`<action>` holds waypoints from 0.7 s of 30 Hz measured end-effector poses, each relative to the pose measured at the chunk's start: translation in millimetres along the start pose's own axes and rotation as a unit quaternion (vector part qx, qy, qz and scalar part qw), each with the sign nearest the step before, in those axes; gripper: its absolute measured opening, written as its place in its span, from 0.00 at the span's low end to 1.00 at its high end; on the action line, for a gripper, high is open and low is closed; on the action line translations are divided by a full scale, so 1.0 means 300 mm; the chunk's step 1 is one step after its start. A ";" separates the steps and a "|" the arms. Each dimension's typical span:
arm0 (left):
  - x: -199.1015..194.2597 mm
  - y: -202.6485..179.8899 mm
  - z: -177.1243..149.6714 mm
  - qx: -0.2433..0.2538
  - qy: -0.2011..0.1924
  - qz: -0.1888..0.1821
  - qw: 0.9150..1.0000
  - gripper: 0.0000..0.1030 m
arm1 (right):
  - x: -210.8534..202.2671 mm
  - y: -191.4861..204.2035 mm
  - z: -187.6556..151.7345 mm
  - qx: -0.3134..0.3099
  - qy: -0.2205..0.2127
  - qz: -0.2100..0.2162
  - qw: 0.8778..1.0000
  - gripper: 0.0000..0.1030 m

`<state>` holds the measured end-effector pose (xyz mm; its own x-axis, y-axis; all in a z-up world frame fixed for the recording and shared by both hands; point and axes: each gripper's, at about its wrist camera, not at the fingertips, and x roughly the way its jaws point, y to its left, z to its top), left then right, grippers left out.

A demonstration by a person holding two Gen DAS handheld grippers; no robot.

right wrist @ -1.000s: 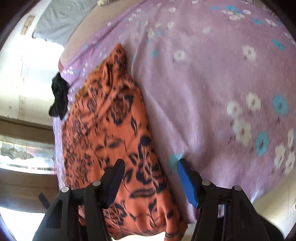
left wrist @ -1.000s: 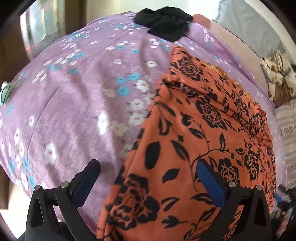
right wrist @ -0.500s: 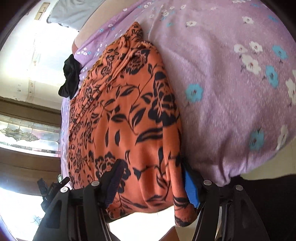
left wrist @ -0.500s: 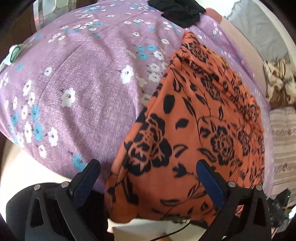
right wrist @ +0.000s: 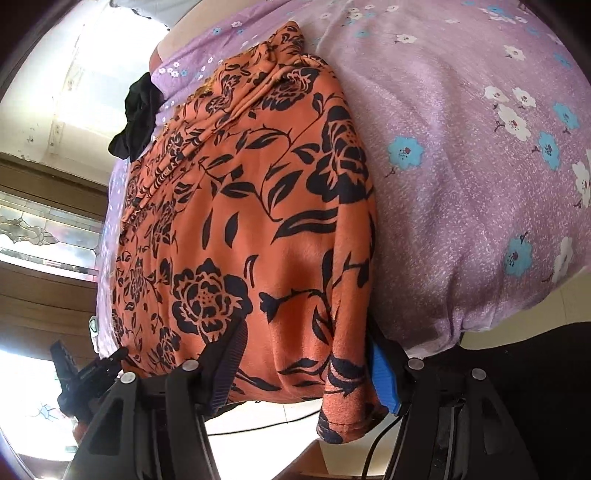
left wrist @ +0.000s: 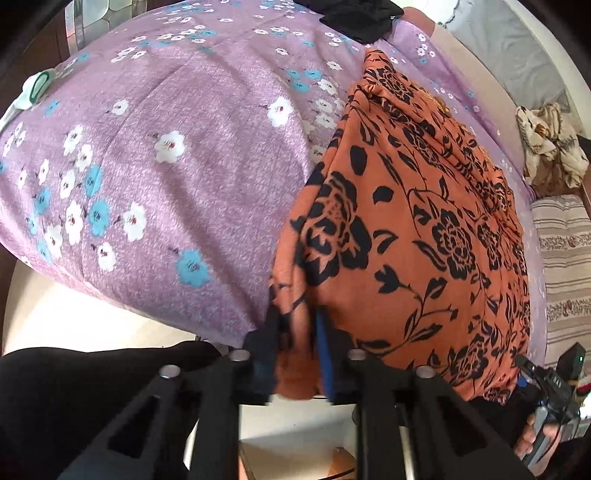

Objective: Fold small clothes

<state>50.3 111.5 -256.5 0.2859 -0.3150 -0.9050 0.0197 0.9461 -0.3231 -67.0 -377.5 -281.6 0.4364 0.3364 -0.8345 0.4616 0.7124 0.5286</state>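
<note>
An orange garment with black flowers (left wrist: 424, 229) lies lengthwise on a purple flowered bedspread (left wrist: 192, 177); its near end hangs over the bed's front edge. My left gripper (left wrist: 295, 354) is shut on the garment's near left corner. In the right wrist view the same garment (right wrist: 258, 206) fills the middle. My right gripper (right wrist: 306, 365) is open, its fingers on either side of the near right corner of the hem, which hangs between them. The right gripper also shows in the left wrist view (left wrist: 550, 391) at the lower right.
A black garment (left wrist: 358, 18) lies at the far end of the bed, also in the right wrist view (right wrist: 138, 118). A beige patterned cloth (left wrist: 550, 147) and a striped cushion (left wrist: 565, 258) lie to the right. A window (right wrist: 44, 229) is on the left.
Both grippers have moved back to the near hem at the bed's front edge. My left gripper has shut on the left corner. The right gripper now straddles the right corner.
</note>
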 end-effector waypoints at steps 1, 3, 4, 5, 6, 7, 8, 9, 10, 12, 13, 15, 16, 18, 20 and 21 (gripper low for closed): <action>0.000 0.004 -0.008 0.001 0.000 -0.010 1.000 0.17 | 0.002 0.006 0.000 -0.002 0.001 -0.002 1.000 0.64; -0.014 0.020 -0.029 0.007 -0.001 -0.031 0.999 0.17 | 0.003 0.026 -0.006 -0.009 0.003 -0.003 1.000 0.61; -0.015 0.022 -0.032 0.012 -0.001 -0.038 0.999 0.17 | 0.003 0.042 -0.013 -0.015 0.004 -0.001 1.000 0.50; -0.011 0.022 -0.033 0.014 0.002 -0.036 0.999 0.25 | 0.000 0.061 -0.021 -0.031 0.007 -0.004 0.999 0.36; -0.001 0.011 -0.025 0.010 0.008 -0.037 0.999 0.39 | -0.004 0.069 -0.026 -0.043 0.007 -0.013 0.999 0.33; 0.003 0.016 -0.023 -0.001 0.015 -0.044 0.999 0.47 | -0.010 0.074 -0.031 -0.048 0.002 -0.022 0.999 0.32; 0.013 0.008 -0.011 -0.011 0.017 -0.043 0.999 0.67 | -0.012 0.071 -0.032 -0.046 0.001 -0.026 0.999 0.32; 0.018 0.008 0.003 -0.021 0.019 -0.025 0.999 0.79 | -0.011 0.056 -0.030 -0.036 0.006 -0.033 0.999 0.32; 0.020 0.010 0.001 -0.026 0.018 -0.005 0.999 0.79 | -0.009 0.039 -0.027 -0.025 0.012 -0.046 0.999 0.32; 0.020 0.014 -0.009 -0.019 0.018 0.021 0.999 0.79 | 0.002 0.009 -0.028 -0.011 0.033 -0.079 0.996 0.35; 0.020 0.017 -0.014 -0.015 0.019 0.023 0.999 0.79 | 0.005 -0.007 -0.032 0.001 0.040 -0.076 0.996 0.35; 0.028 0.020 -0.021 -0.012 0.018 0.026 0.999 0.79 | 0.013 -0.027 -0.041 0.013 0.048 -0.042 0.998 0.35; 0.036 0.021 -0.023 -0.014 0.018 0.027 0.999 0.79 | 0.022 -0.031 -0.046 0.013 0.050 -0.035 0.998 0.35; 0.060 0.020 -0.025 -0.018 0.019 0.020 0.999 0.78 | 0.041 -0.038 -0.052 0.014 0.048 -0.047 0.998 0.36; 0.059 0.026 -0.036 -0.023 0.008 0.017 1.000 0.71 | 0.038 -0.045 -0.057 0.017 0.035 -0.038 0.999 0.36; 0.058 0.028 -0.038 -0.027 0.005 0.015 1.000 0.62 | 0.035 -0.045 -0.059 0.012 0.032 -0.038 0.999 0.35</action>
<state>44.4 113.2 -278.0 0.2766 -0.2872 -0.9171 -0.0408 0.9499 -0.3098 -82.4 -372.6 -300.4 0.3499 0.3219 -0.8797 0.5105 0.7219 0.4672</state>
